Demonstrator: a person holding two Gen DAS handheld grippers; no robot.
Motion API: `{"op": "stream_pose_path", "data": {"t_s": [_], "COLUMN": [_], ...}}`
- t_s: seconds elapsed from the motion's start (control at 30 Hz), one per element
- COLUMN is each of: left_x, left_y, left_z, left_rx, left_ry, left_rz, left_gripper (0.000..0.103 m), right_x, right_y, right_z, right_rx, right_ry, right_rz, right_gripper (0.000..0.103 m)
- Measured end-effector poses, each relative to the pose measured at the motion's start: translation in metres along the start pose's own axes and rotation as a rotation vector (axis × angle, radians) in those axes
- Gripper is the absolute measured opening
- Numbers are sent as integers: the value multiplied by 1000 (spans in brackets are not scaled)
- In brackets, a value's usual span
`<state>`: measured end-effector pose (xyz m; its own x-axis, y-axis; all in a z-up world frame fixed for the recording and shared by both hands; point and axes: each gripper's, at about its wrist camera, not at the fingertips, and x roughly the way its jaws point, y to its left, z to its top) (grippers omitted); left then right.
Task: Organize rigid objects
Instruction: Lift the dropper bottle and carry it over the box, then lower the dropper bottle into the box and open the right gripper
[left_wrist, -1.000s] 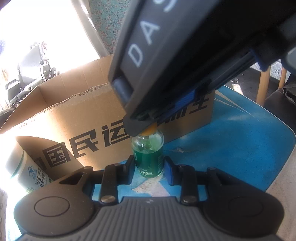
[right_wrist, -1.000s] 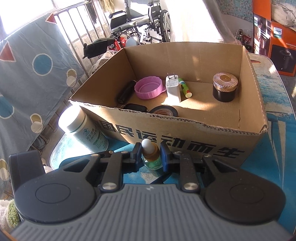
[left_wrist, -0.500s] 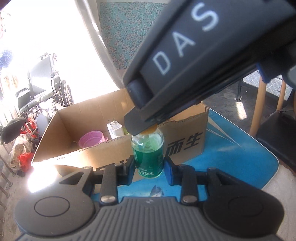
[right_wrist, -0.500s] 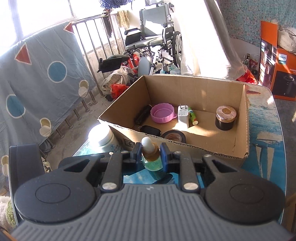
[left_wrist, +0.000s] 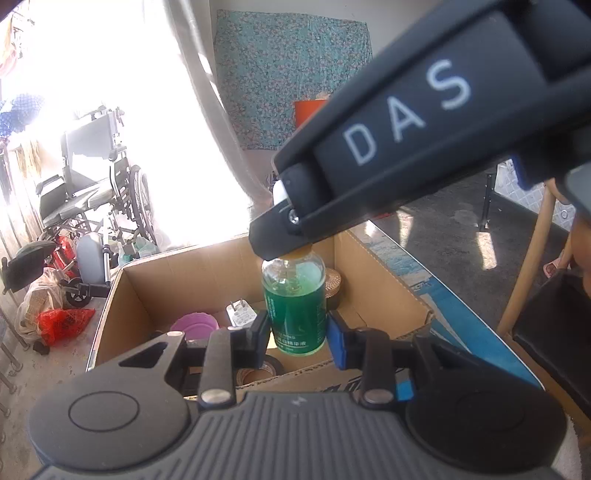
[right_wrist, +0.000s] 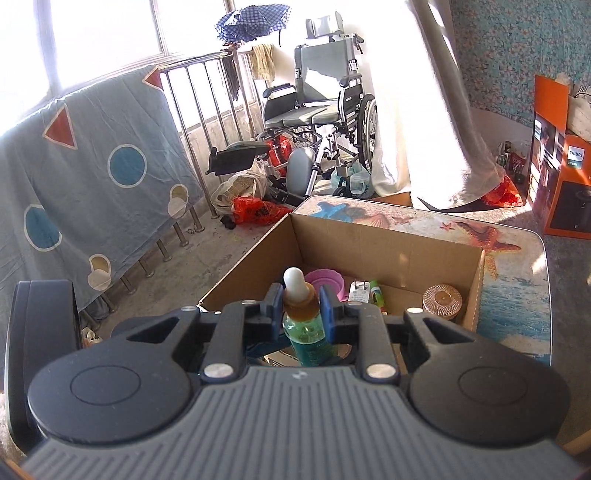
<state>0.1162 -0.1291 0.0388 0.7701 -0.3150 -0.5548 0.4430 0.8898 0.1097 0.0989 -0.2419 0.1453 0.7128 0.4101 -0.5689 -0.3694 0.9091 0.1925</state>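
My right gripper (right_wrist: 301, 306) has its jaws closed on the amber neck of the bottle (left_wrist: 294, 308), just under the white dropper bulb (right_wrist: 293, 281). The bottle hangs upright in the air above the near edge of the box (right_wrist: 388, 245), its glass body half full of green liquid.

My left gripper (left_wrist: 298, 330) sits lower, its jaws bracketing the bottle's body. The left pad is on the glass; beside the right pad I cannot tell whether there is contact, so I cannot tell whether this grip is closed on it. In the left wrist view, the right gripper's dark body (left_wrist: 424, 122), lettered "DAS", crosses overhead and covers the bottle's cap.

Inside the box lie a pink lid (right_wrist: 327, 280), a white plug (right_wrist: 359, 291), a small green tube (right_wrist: 376, 291), a dark jar with a ribbed copper top (right_wrist: 442, 300) at the right wall, and a roll of black tape (left_wrist: 267, 365) by the near wall. The box stands on the counter (right_wrist: 517, 291), which carries a sea and starfish print.
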Motion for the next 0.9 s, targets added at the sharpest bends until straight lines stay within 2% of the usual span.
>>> {"op": "stream_pose_path", "data": {"t_s": [0.23, 0.43, 0.6, 0.7, 0.77, 0.83, 0.9], "left_x": [54, 106, 139, 151, 154, 151, 150], "left_y": [8, 12, 23, 29, 32, 34, 36], "left_z": [13, 17, 16, 15, 15, 14, 13], "left_rx": [-15, -42, -118, -152, -160, -178, -193], "left_ry": [96, 223, 342, 377, 379, 387, 388], "left_rz": [-40, -72, -120, -134, -129, -143, -149], "left_gripper": [34, 34, 34, 34, 35, 51, 52], "right_x": [45, 101, 147, 167, 179, 190, 199], "right_y": [-48, -95, -119, -124, -124, -125, -126], "right_z": [15, 17, 11, 9, 5, -2, -8], "right_rx": [85, 189, 227, 224, 211, 202, 206], "right_ry": [55, 144, 211, 240, 264, 292, 306], "right_rz": [11, 29, 23, 17, 0, -12, -8], "right_gripper": [20, 20, 20, 20, 20, 20, 20]}}
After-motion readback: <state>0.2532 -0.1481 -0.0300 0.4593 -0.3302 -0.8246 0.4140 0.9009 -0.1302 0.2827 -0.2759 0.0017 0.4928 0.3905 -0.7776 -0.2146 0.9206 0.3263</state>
